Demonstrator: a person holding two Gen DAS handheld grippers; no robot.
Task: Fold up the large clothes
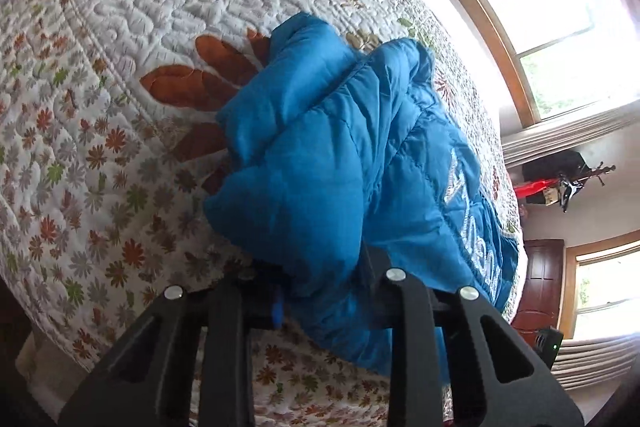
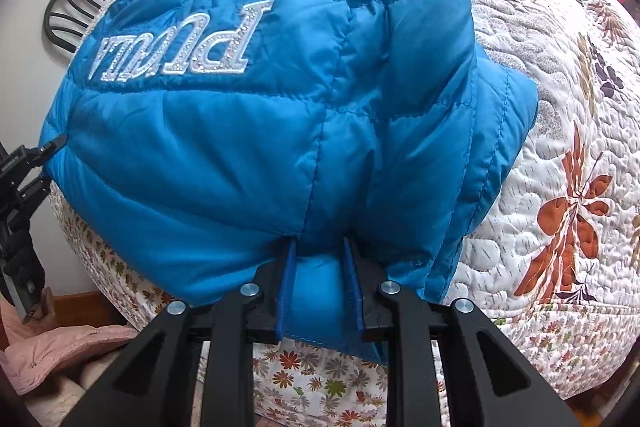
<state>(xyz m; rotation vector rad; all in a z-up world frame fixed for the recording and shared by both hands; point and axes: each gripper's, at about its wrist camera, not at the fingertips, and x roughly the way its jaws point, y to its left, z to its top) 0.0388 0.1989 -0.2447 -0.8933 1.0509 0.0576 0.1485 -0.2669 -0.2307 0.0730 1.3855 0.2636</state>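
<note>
Blue puffer jacket (image 2: pixel 256 131) bunched on the floral quilted bed (image 2: pixel 560 115), silver lettering facing up. Right gripper (image 2: pixel 320 287) clenched on a thick fold of its near edge, fabric bulging between the blue-padded jaws. Left gripper (image 1: pixel 320 299) likewise clamped on padded fabric at the opposite side, jaws mostly buried under it.

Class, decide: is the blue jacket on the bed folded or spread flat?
Folded: the blue jacket lies doubled in thick layers on the quilt, its edge clamped by the right hand-held gripper.
</note>
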